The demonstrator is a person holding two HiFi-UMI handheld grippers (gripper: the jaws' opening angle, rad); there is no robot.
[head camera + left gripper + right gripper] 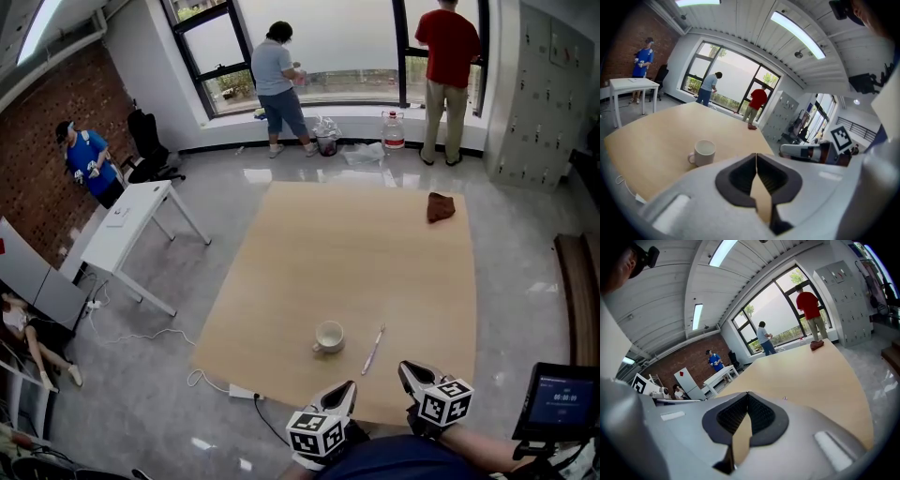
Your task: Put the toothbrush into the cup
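Approach step: left hand-held gripper (346, 387) and right hand-held gripper (405, 367) both clenched, empty, over the desk's (356, 244) near edge. Toothbrush (373, 350) lies flat just right of the white mug (329, 337), untouched. Next, probably: open right, pinch the handle.

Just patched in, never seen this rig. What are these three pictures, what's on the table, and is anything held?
There is no robot arm: a person holds a two-jaw gripper in each hand. The head view comes from a camera on the person's head, looking down; the left gripper and right gripper show at its bottom edge. The other two views come from cameras riding on each gripper, looking along its jaws. On the wooden table stands a white cup, with a toothbrush lying just right of it and a brown cloth at the far end. Both grippers' jaws are shut with nothing between them, so nothing is held.
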